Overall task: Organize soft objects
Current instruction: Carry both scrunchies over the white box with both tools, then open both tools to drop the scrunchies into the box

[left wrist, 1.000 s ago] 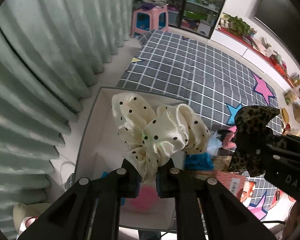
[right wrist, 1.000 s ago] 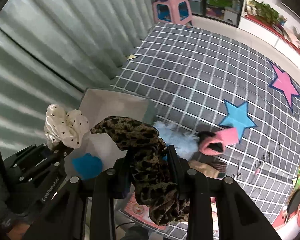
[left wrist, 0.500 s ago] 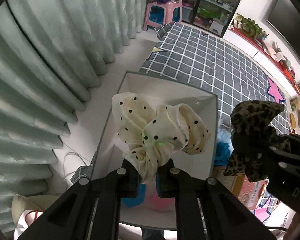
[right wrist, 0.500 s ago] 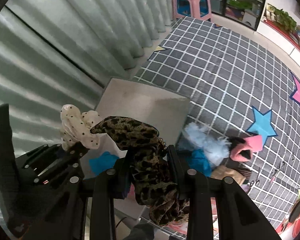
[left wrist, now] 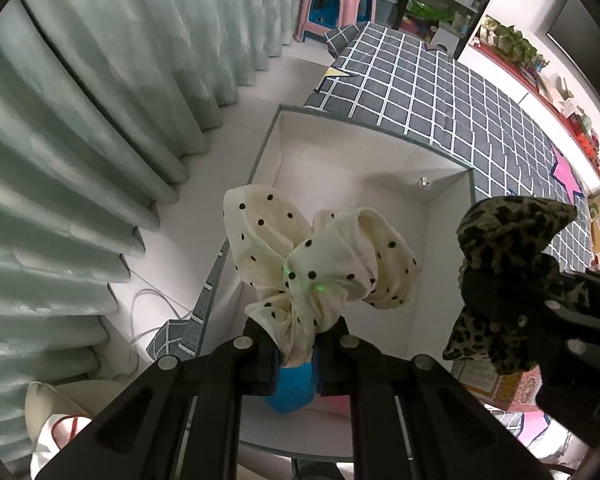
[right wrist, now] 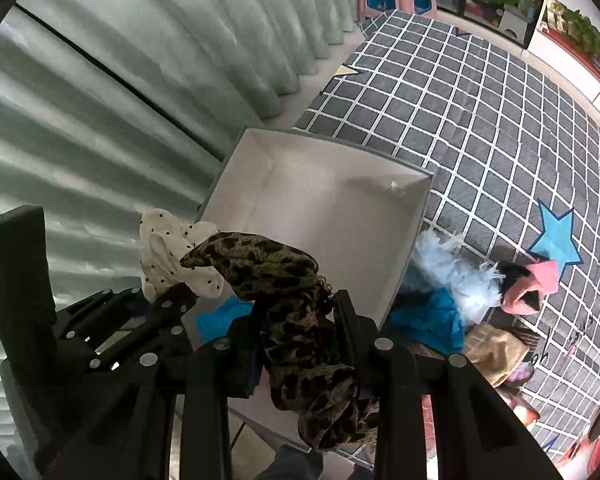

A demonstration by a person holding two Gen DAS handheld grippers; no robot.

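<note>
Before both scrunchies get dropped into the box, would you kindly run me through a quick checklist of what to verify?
1. Left gripper shut on the cream polka-dot scrunchie: ok.
2. Right gripper shut on the leopard-print scrunchie: ok.
3. Cream scrunchie above the open white box: ok, in the left wrist view it hangs over the interior.
4. Leopard scrunchie above the box: cannot tell; it appears near the box's right wall.
5. Free room in the box: ok, the far half is bare; a blue item lies at the near end.
6. Grippers apart: ok, close but not touching.
</note>
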